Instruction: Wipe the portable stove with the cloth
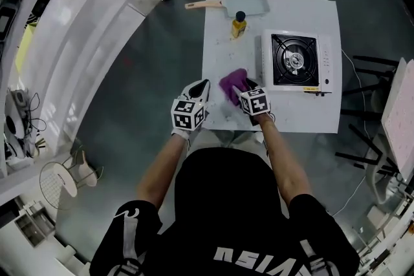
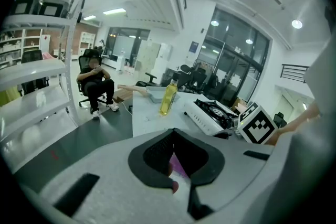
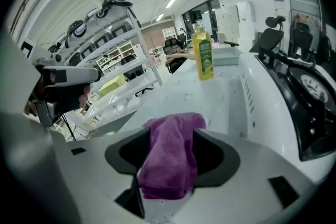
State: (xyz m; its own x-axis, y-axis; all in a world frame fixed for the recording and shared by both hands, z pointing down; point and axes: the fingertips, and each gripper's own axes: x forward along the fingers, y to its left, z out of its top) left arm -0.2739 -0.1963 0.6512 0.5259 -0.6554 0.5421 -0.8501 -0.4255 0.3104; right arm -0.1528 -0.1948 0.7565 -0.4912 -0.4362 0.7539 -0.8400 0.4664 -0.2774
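**Cloth between the open right jaws, stove just off to their right**

The right gripper (image 3: 172,134) stands with its jaws spread wide. The crumpled purple cloth (image 3: 170,160) lies in the gap between them, draped loosely with its far end spilling out past the tips onto the white table (image 1: 220,42). I see no pad pressing on it.

The left gripper (image 2: 174,136) has its jaws closed tip to tip with nothing between them. A sliver of purple shows through the narrow slot behind the tips. In the head view it sits just left of the cloth (image 1: 231,84), tips pointed toward it but not clearly touching.

The white portable gas stove with a black burner well (image 1: 294,61) is ahead and to the right of the right gripper (image 1: 249,84). Its white side wall (image 3: 252,97) runs alongside close to the jaws.

A yellow plastic bottle with a dark cap (image 3: 202,57) stands straight ahead of the right gripper, well past the cloth and just left of the stove's far corner. Beyond the bottle lies a pale square pan with a wooden handle (image 1: 246,0).

From the left gripper, the right gripper's marker cube (image 2: 257,123) partly covers the stove's near end (image 2: 210,113).

Far ahead and to the left of the left gripper, off the table, a person sits in an office chair (image 2: 94,81).
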